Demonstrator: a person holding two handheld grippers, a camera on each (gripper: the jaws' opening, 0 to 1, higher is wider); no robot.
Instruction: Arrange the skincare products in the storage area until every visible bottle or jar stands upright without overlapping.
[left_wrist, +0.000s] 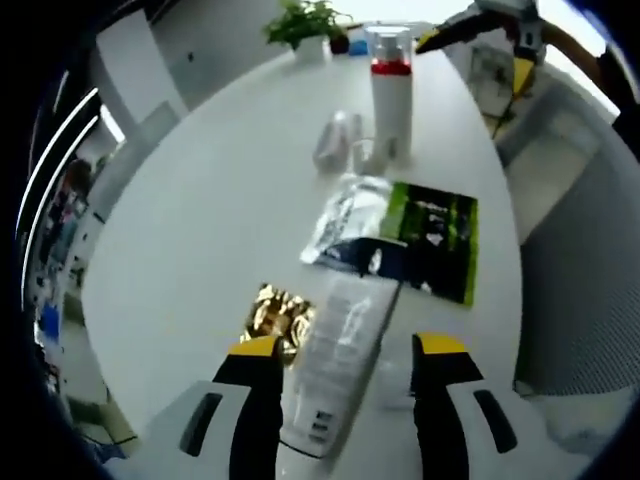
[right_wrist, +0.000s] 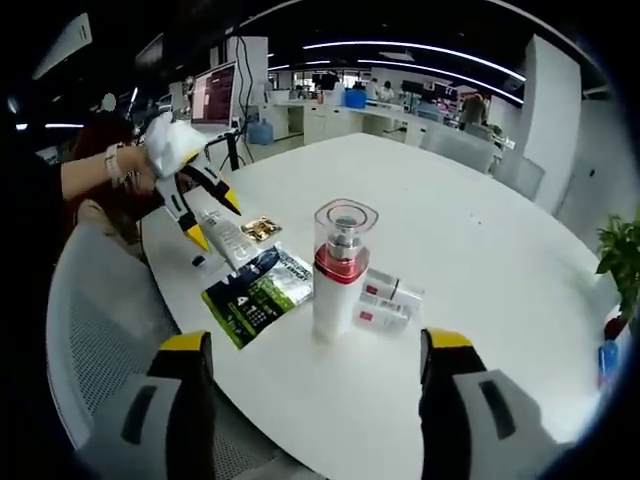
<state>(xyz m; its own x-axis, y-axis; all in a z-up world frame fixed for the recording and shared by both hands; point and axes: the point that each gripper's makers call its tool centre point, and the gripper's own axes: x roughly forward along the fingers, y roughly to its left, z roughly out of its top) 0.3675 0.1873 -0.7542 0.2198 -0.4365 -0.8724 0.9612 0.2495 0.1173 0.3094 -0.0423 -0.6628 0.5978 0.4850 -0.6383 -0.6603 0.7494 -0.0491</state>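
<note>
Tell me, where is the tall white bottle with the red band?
The tall white bottle with the red band stands upright mid-table in the right gripper view, beside two small white tubes and right of a green sachet.

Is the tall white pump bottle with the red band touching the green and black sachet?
Apart. The right gripper view shows bare table between the bottle and the sachet.

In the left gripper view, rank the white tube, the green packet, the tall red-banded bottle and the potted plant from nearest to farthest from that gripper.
1. White tube: lying between the left gripper's open jaws.
2. Green packet: flat on the table, just beyond, to the right.
3. Tall red-banded bottle: upright, farther up the table.
4. Potted plant: at the far edge.
</note>
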